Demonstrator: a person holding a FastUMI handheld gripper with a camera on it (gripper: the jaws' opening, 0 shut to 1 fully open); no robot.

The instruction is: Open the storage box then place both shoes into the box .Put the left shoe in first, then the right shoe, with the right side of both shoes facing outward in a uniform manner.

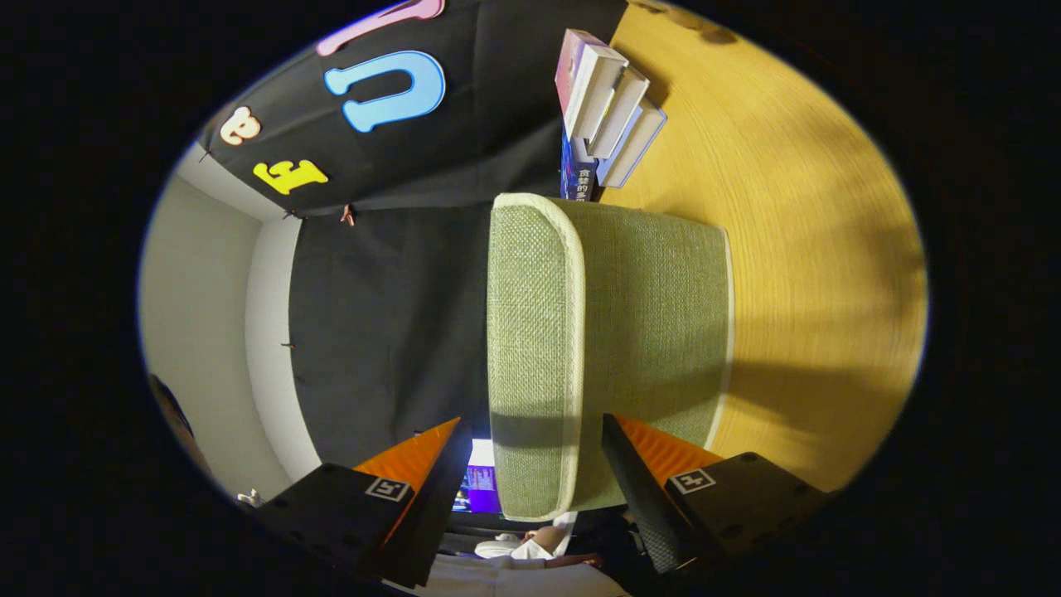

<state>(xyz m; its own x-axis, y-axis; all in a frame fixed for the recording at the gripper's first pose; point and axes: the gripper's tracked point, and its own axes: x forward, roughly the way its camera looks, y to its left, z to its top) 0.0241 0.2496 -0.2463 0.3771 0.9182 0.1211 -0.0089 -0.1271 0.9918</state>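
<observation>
One storage box [609,356], my gripper [530,473] rolled sideways at its lidded end.

My fingers stand spread, straddling the near edge of the lid [530,348]; neither pad presses on the fabric that I can see, so I judge it a readied grip and not a pinch; the box sits on the wooden table [812,249], its green woven body running lengthwise away from me toward a stack of books [609,108] just beyond its far end; the pale-trimmed lid lies along the side toward the booth's dark wall and looks closed or nearly so; I judge the task barely begun: the opening step is in hand, and both shoes, left then right, remain to be placed.
</observation>
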